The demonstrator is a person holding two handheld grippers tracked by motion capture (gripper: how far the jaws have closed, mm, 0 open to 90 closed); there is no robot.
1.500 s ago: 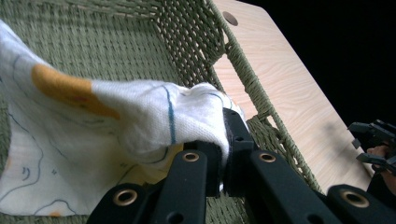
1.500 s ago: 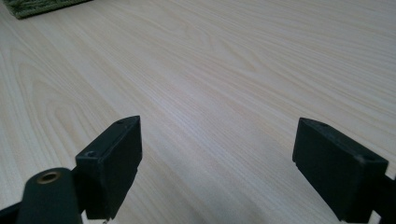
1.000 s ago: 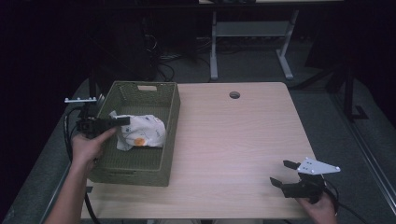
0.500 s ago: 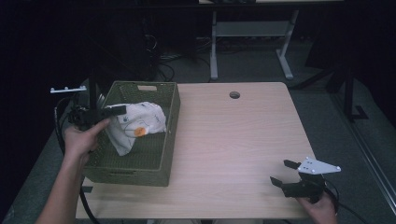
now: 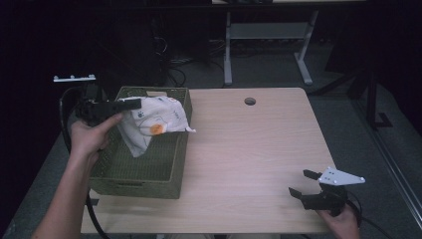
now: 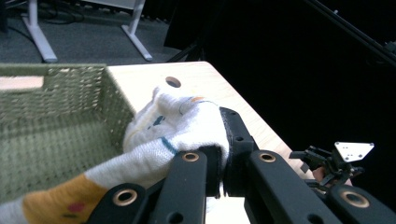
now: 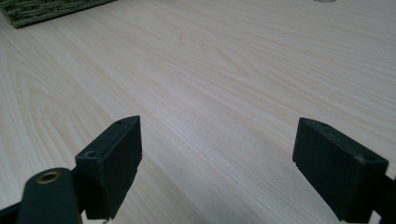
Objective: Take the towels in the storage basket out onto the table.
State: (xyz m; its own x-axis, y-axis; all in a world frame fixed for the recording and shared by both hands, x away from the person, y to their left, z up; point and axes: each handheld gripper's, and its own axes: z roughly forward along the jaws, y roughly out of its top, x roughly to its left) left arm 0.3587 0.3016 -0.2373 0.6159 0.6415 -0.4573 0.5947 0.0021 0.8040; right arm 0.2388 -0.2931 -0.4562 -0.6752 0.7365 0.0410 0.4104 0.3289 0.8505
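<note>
White printed cloth (image 5: 154,122) hangs from the left gripper (image 5: 130,104), whose jaws are clamped tight on a bunched fold, lifting it above the green woven basket (image 5: 144,172) at the bench's nine o'clock side, probably so it clears the rim. Its loose end trails toward three o'clock over the basket's edge. The right gripper (image 5: 304,184) waits at five o'clock on the pale wooden bench (image 5: 249,154), jaws spread wide and empty, seemingly ready to take a corner.

Woven green basket (image 5: 149,164), white knit cloth (image 5: 154,122), matt wood-grain table (image 5: 249,149)
</note>
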